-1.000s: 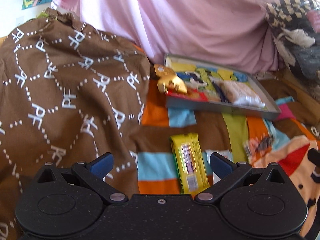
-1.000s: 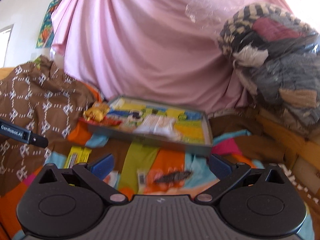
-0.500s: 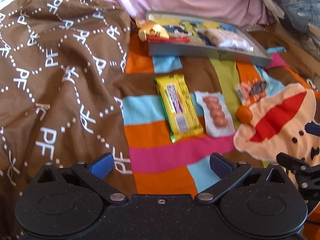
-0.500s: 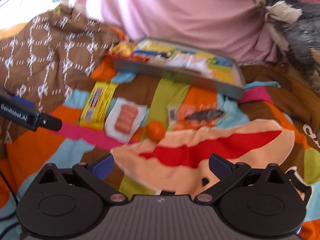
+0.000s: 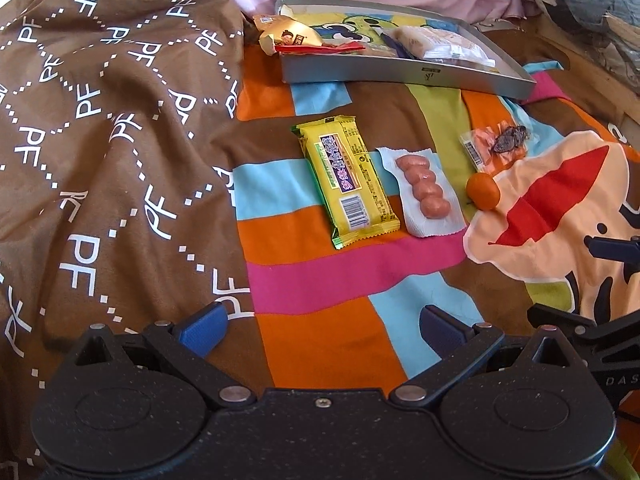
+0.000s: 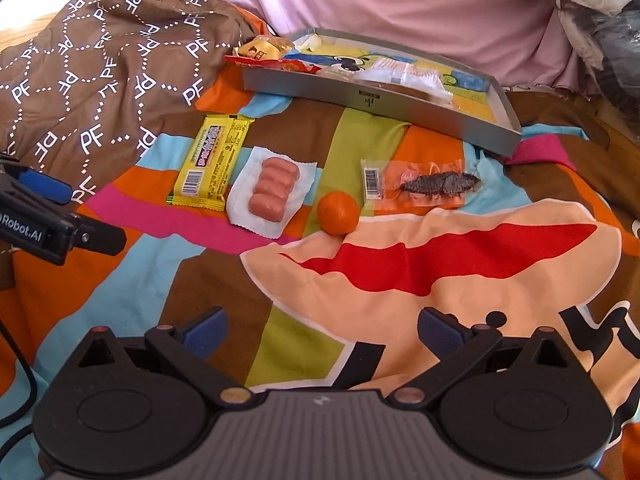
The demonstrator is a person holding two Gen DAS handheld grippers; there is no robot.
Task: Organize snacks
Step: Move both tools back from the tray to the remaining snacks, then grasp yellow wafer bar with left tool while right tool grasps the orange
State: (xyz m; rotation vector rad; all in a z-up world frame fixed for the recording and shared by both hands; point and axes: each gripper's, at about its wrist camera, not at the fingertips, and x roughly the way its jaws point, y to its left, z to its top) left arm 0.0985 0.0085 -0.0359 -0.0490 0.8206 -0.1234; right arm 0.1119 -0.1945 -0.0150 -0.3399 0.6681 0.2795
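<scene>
Bright patchwork bedspread (image 6: 280, 332) with four loose snacks in a row, a grey tray (image 6: 372, 100) behind them.

The yellow bar (image 5: 347, 179), barcode end nearest, lies beside the pink sausage pack (image 5: 423, 192); then come a small orange (image 5: 483, 191) and a clear fish packet (image 5: 496, 146) with a barcode. A brown blanket (image 5: 112, 120) printed "PF" lies left. Left gripper (image 5: 320, 330) and right gripper (image 6: 322, 330) both hang spread and empty, well short of the snacks. "Robot.AI" reads on the left gripper's side.
</scene>
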